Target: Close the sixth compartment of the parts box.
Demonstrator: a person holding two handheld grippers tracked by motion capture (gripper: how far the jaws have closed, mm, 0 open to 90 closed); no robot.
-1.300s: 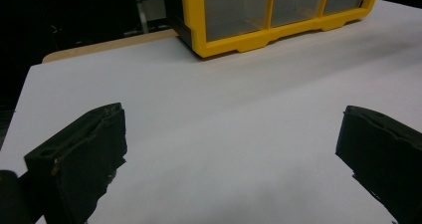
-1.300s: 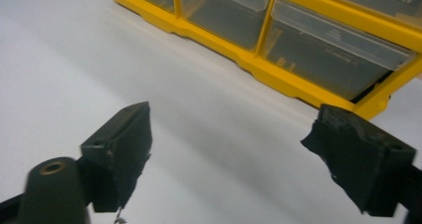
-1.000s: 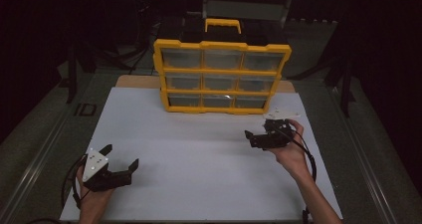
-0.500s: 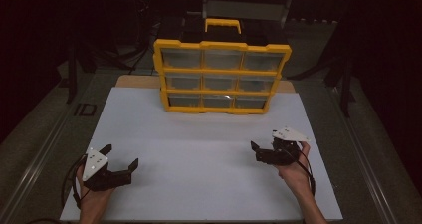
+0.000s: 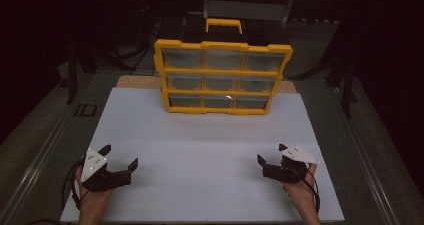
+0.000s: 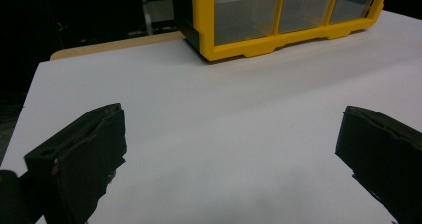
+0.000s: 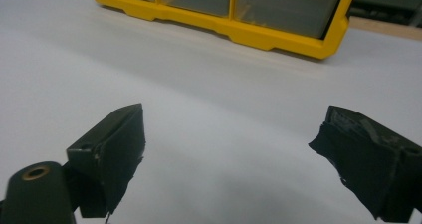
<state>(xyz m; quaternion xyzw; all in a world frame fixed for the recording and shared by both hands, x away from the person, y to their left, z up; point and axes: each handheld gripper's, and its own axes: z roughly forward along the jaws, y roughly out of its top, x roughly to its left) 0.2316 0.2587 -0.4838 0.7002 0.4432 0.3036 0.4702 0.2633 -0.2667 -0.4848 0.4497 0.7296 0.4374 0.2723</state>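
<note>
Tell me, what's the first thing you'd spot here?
The big yellow plastic organizer case with clear drawers, standing upright at the far middle of the white table top. Next, the two black open grippers near the front edge: the left gripper and the right gripper, both holding nothing.

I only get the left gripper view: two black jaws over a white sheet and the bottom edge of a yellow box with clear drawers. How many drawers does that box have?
Observer: The high view shows the whole yellow organizer. It has nine clear drawers, three rows of three, and a yellow handle on top.
Operator: Is the other gripper anywhere near it?
Observer: No. The right gripper is at the near right of the white sheet, well short of the organizer. Its jaws are apart with nothing between them.
Operator: And where does mine sit on the sheet?
Observer: The left gripper is at the near left corner, held in a hand, about level with the right one.
</note>
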